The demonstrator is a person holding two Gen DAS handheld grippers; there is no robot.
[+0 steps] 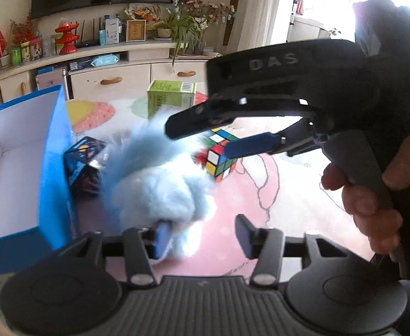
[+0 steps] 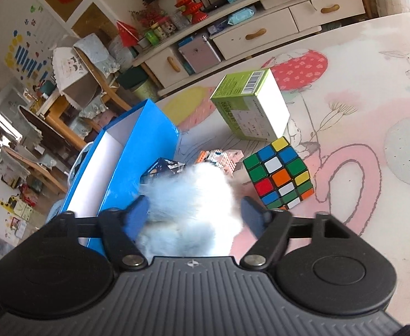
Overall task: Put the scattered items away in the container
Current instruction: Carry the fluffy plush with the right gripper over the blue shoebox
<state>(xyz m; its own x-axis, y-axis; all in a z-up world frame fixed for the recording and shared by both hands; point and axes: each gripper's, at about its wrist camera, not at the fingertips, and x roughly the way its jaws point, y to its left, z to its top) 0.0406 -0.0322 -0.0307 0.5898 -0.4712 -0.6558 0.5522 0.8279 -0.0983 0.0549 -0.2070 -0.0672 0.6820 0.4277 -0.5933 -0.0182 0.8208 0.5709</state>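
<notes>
Left gripper (image 1: 202,238) open beside fluffy blue toy (image 1: 160,190)

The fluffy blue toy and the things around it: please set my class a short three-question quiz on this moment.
1. True or false: the Rubik's cube already lies inside the blue box.
2. In the right wrist view, what sits between the jaws of the right gripper? A) a green carton B) the fluffy blue toy C) a building-block model
3. In the left wrist view, on which side of the toy does the blue box stand?

Key
1. False: it lies on the table.
2. B
3. Left
</notes>
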